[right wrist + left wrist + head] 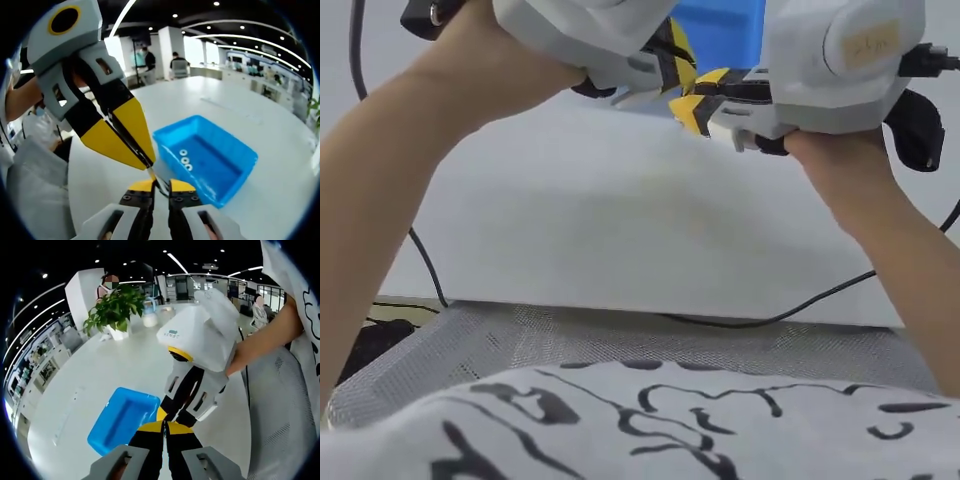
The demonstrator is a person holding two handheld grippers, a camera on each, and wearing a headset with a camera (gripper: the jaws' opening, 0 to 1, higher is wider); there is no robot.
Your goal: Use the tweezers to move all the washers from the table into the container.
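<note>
Right gripper [161, 185] and left gripper [149, 164] meet tip to tip, both closed on the tweezers [155, 175]; container [235, 167] with three washers [185, 160] lies just beyond.

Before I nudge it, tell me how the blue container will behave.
The blue container looks like thin plastic holding just three washers, so probably light. Its wide, low shape suggests sliding on the smooth white table, not tipping. The washers may skid inside.
</note>
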